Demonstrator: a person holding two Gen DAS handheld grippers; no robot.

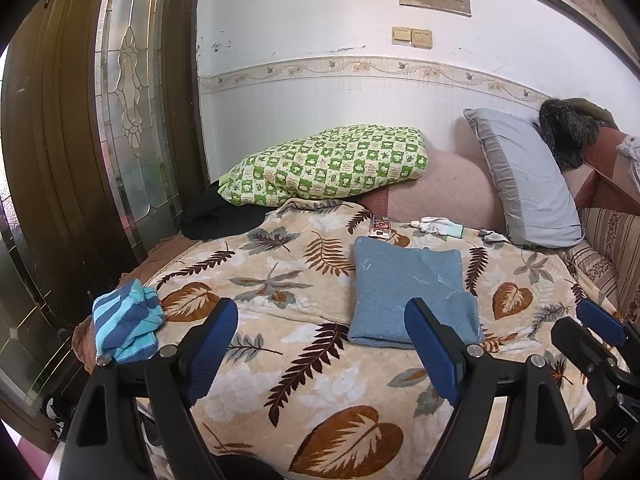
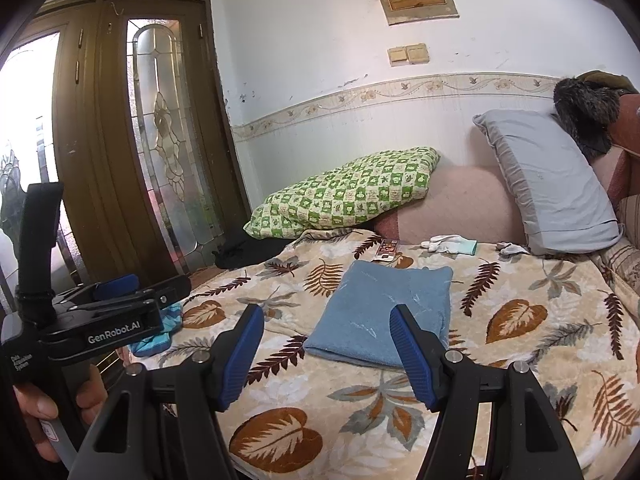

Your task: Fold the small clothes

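Blue wool, already folded into a neat rectangle, lies in the middle of the bed: the sweater (image 1: 414,290) rests flat on the leaf-print blanket (image 1: 304,392), with no claw touching it. A striped blue garment (image 1: 128,322) sits crumpled at the blanket's left edge, and a small white glove (image 1: 438,225) with another small pale piece lies near the grey pillow (image 1: 524,178), well apart from both claws.

Judging from this, the sweater looks done and the step in hand is likely to fetch the next piece, probably the striped one. To do that well, I would bring it onto the bare middle of the blanket, spread it flat and smooth it before making any crease, taking 1 edge in each claw so the fabric does not bunch.

Both claws are spread wide with nothing between the fingers. The left gripper (image 1: 322,346) hangs over the blanket just short of the sweater; the right gripper (image 2: 326,354) does the same, its jaws framing the sweater's near edge without contact.
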